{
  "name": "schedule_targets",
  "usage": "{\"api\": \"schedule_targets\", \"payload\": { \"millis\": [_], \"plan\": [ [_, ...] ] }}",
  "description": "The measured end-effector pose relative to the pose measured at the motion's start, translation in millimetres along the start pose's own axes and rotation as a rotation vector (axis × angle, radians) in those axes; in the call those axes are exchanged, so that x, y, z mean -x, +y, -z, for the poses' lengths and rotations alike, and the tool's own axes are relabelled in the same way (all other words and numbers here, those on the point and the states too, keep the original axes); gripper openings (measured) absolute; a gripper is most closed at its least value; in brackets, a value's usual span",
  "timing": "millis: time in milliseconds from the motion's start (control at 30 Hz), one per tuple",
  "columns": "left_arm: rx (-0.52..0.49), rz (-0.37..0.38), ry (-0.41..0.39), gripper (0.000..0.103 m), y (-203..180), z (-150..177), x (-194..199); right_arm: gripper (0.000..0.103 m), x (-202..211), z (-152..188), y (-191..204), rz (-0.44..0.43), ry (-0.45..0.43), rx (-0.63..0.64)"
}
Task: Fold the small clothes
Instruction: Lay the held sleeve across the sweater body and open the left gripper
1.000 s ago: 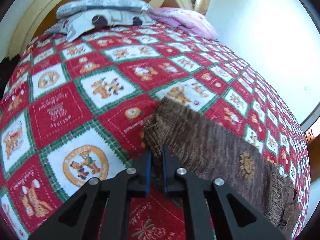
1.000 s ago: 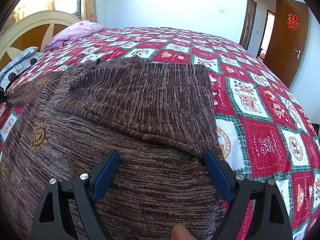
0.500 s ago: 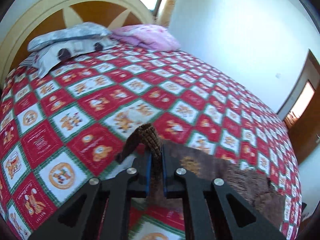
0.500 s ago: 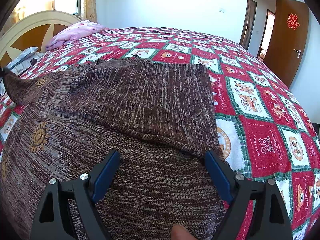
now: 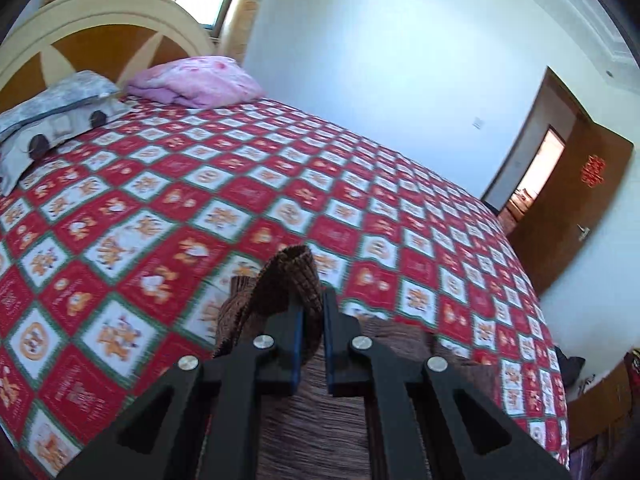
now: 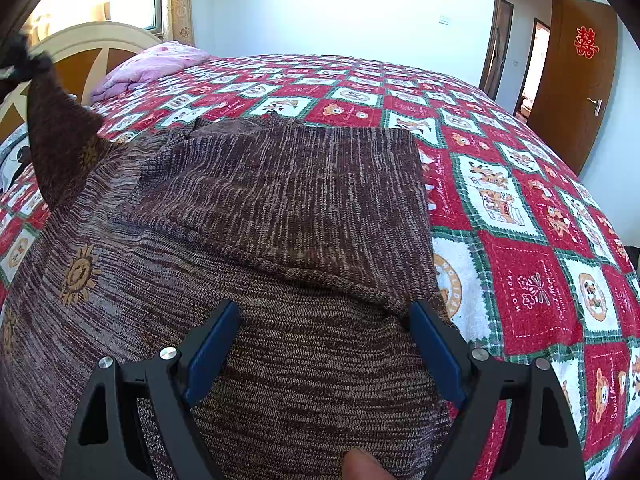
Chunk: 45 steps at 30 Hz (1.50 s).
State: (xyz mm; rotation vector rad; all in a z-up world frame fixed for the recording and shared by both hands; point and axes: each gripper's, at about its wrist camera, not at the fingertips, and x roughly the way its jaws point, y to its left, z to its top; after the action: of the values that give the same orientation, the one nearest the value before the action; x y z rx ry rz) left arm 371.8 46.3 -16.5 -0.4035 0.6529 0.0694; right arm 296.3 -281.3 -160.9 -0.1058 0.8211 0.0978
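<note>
Left wrist view: the left gripper (image 5: 311, 312) has its blue-padded jaws nearly together, pinching a ribbed cuff end of the brown knit sweater (image 5: 294, 280), which stands up in a loop above the fingertips at about 12 o'clock from them, lifted clear of the red, white and green bear-print bedspread (image 5: 140, 216). More of the sweater trails down between the black arms toward 6 o'clock. The bedspread covers the whole bed; at 10 o'clock a grey patterned pillow (image 5: 52, 100) and a pink pillow (image 5: 192, 84) lie against a cream and wood headboard (image 5: 100, 28). A pale wall (image 5: 380, 60) fills the upper frame, with a brown door (image 5: 576, 200) standing open at 3 o'clock. In the right wrist view the right gripper (image 6: 324, 328) hovers with its jaws spread wide, holding nothing, low over the sweater's body (image 6: 280, 200), which lies flat on the bedspread (image 6: 532, 280) with one part folded across it. At 9 to 10 o'clock the lifted sleeve (image 6: 60, 136) rises in a dark peak. The door (image 6: 576, 88), at 2 o'clock, carries a red paper ornament (image 6: 586, 42). A fingertip (image 6: 362, 465) shows at 6 o'clock.
</note>
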Motion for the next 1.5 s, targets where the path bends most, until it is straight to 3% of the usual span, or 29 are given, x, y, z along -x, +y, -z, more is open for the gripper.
{"api": "schedule_targets", "payload": {
  "millis": [133,267,467,567,633,733,867,933,1067,1133,1300,1367,1500],
  "plan": [
    [-0.067,0.034,0.033,0.009,-44,22,-16,0.087,-1,0,1,-0.004,-0.002,-0.009],
    [-0.171,0.014,0.077,0.009,-87,59,-41,0.087,-1,1,0,-0.001,-0.003,-0.010],
    [-0.268,0.002,0.143,0.009,-117,109,-68,0.087,0,1,-3,-0.002,-0.007,-0.030],
    [-0.359,0.006,0.178,0.020,-131,125,-69,0.087,0,1,-4,-0.006,-0.005,-0.034],
    [-0.424,0.010,0.143,0.033,-133,131,-58,0.087,0,1,-4,-0.004,-0.006,-0.033],
    [-0.454,-0.019,0.072,0.062,-119,126,-40,0.087,0,1,-5,-0.005,-0.007,-0.035],
    [-0.449,-0.175,0.037,0.062,-69,109,-41,0.087,0,0,-5,-0.004,-0.007,-0.033],
    [-0.473,-0.327,0.038,0.062,-36,104,-53,0.087,0,0,-4,-0.003,-0.007,-0.032],
    [-0.486,-0.495,0.148,0.062,21,108,-88,0.087,3,1,-7,-0.021,-0.019,-0.041],
    [-0.432,-0.437,0.165,0.064,34,106,-87,0.087,7,1,-11,-0.051,-0.037,-0.062],
    [-0.484,-0.432,0.138,0.067,30,114,-83,0.087,26,-3,-14,-0.081,-0.087,-0.118],
    [-0.460,-0.409,0.136,0.067,34,112,-85,0.087,35,-13,2,-0.095,-0.095,-0.074],
    [-0.420,-0.361,0.136,0.068,44,109,-86,0.070,35,-47,46,-0.129,-0.066,0.032]
  ]
}}
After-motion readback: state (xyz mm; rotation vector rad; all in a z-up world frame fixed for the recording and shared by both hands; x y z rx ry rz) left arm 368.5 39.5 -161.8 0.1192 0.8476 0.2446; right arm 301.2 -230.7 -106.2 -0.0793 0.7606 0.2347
